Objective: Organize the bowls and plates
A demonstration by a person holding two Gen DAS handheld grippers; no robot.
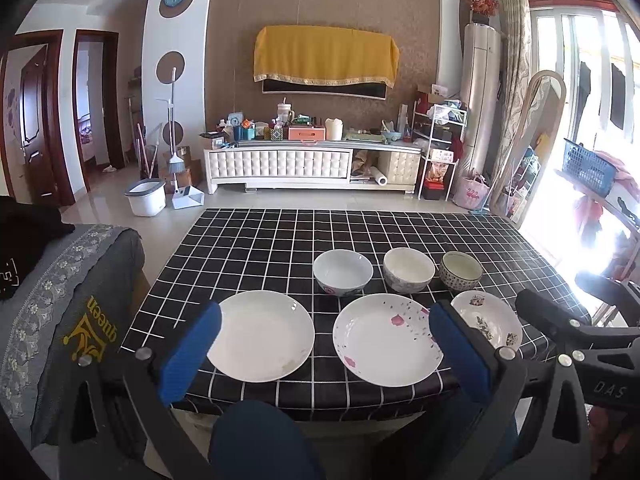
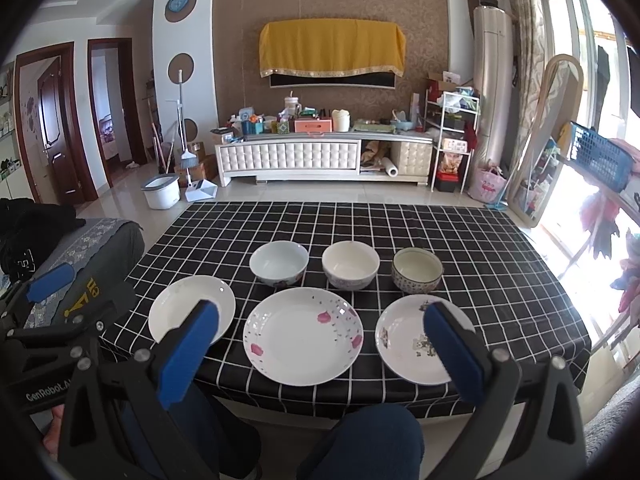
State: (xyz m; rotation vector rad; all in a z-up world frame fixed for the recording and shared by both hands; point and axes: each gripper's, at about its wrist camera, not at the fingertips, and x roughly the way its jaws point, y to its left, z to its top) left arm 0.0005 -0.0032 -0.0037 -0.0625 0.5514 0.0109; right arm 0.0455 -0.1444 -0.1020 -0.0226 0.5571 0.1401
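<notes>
A: Watching both claws hang short of the table, nothing held; left gripper spread wide, right gripper likewise; three plates in the near row, three bowls just behind.

B: First step looks like stacking; plain white plate at left, pink-flowered plate in the middle, small patterned plate at right; I'd pinch a rim from the near edge, lift level, set small onto large.

A: Bowls the same; white bowl, cream bowl, dark-patterned bowl; grip one wall, nest gently, they'd chip.

B: Writing: "queen" in gold on the dark cloth at left; "GenRobot" on one gripper body, "DAS" on the other; nothing legible on the crockery.
</notes>
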